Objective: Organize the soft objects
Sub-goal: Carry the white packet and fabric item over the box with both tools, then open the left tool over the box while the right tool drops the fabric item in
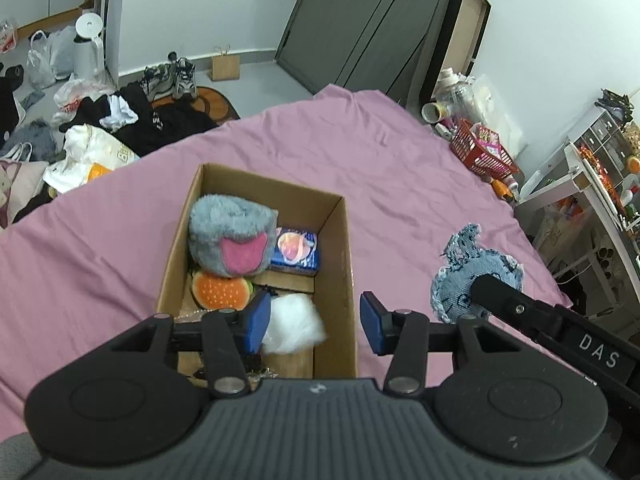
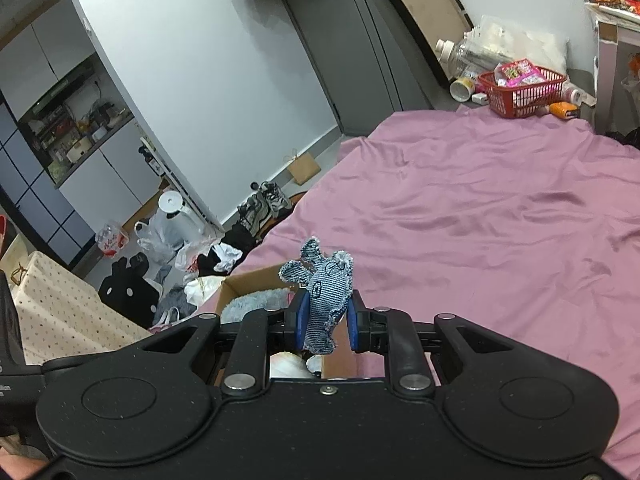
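Observation:
An open cardboard box (image 1: 338, 240) lies on the pink bed sheet (image 1: 380, 160). Inside it are a grey fluffy plush with a pink patch (image 1: 232, 228), a burger plush (image 1: 220, 290), a blue packet (image 1: 296, 250) and a white fluffy wad (image 1: 292, 324). My left gripper (image 1: 314, 322) hovers open over the box's near end, nothing between its blue pads. To the right of the box, my right gripper (image 2: 326, 320) is shut on a frayed denim toy (image 2: 326, 292), held above the sheet. The same denim toy (image 1: 460, 276) shows in the left wrist view. The box corner (image 2: 248, 280) lies just below and left of the toy.
A red basket (image 1: 484, 148) with packets stands at the bed's far right corner among bottles. Clothes and bags (image 1: 100, 120) and shoes (image 1: 172, 76) litter the floor left of the bed. A white shelf unit (image 1: 592, 184) stands on the right.

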### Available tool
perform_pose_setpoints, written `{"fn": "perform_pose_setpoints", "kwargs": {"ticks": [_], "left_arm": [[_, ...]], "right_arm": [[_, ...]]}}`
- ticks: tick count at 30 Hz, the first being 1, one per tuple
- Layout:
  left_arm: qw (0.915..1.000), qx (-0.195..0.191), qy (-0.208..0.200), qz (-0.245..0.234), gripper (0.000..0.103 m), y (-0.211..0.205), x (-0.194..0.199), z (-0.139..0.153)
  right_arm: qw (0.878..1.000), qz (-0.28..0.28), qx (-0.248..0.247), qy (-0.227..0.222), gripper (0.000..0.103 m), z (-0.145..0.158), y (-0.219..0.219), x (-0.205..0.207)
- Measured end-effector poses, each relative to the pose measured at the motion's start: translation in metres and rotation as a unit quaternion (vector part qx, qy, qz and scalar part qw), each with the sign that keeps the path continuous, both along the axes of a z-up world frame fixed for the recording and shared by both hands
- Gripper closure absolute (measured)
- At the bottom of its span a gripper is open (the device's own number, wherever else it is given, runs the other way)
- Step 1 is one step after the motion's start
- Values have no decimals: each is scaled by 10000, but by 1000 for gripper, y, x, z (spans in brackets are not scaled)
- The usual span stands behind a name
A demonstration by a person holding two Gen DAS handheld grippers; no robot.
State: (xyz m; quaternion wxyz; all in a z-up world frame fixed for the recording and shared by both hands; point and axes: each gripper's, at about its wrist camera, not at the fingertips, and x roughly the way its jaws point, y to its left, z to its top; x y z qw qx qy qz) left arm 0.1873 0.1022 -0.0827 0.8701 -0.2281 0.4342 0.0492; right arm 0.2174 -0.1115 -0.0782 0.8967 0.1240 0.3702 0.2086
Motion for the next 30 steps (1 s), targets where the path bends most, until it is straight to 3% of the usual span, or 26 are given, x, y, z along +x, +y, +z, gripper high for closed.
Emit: {"fn": "perform_pose_setpoints", "kwargs": {"ticks": [17,21,26,30], "left_arm": [[9994,42,141,298,51,34,6,0],[9993,51,174,329,51,39,5,0],[9993,90,135,341,48,37,-3,5],[9994,180,131,263,37,32,-10,10]], "right_arm": [[9966,728,112,373,78,-13,34,-3],[9962,742,188,410,59,-9,31,-7],[9976,568,169,357,58,-2,19,-11],[9984,418,74,364,47,3,9,-16]]}}
